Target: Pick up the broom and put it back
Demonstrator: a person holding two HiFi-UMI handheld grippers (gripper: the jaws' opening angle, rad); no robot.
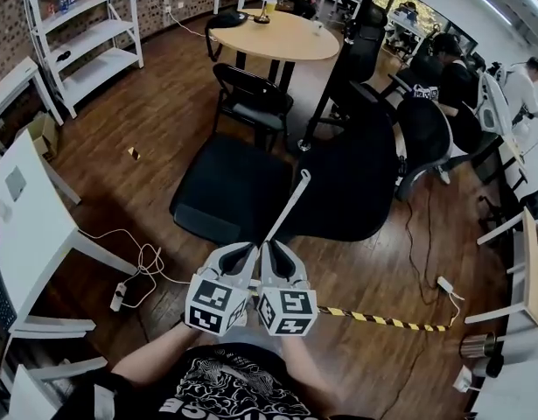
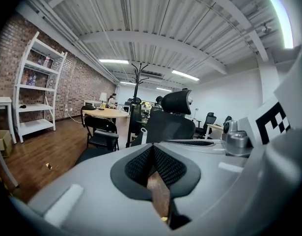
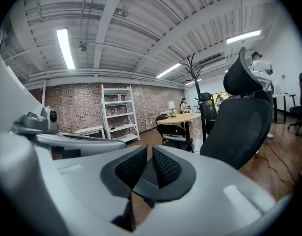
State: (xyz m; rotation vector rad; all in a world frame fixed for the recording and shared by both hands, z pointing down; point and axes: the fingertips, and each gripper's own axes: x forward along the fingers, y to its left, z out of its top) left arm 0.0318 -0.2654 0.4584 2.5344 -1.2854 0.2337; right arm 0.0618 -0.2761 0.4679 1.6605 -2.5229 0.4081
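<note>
A thin white pole [image 1: 290, 201], seemingly the broom's handle, slants up and to the right from just beyond my two grippers. Its lower end is hidden behind them, and no broom head shows. Its tip [image 2: 143, 131] also appears in the left gripper view, in front of the black office chair [image 2: 166, 124]. My left gripper [image 1: 248, 250] and right gripper [image 1: 270, 248] are held side by side, low in the head view. The left gripper [image 2: 152, 149] is shut with nothing between its pads. Only a hairline gap shows between the pads of the right gripper [image 3: 148, 151], which is shut and empty.
A black office chair [image 1: 356, 182] and a low black seat [image 1: 225, 191] stand straight ahead, with a black folding chair [image 1: 251, 99] and a round wooden table [image 1: 269, 35] behind. A white desk [image 1: 32, 217] and cables [image 1: 137, 265] lie left. Striped tape [image 1: 373, 319] crosses the floor right.
</note>
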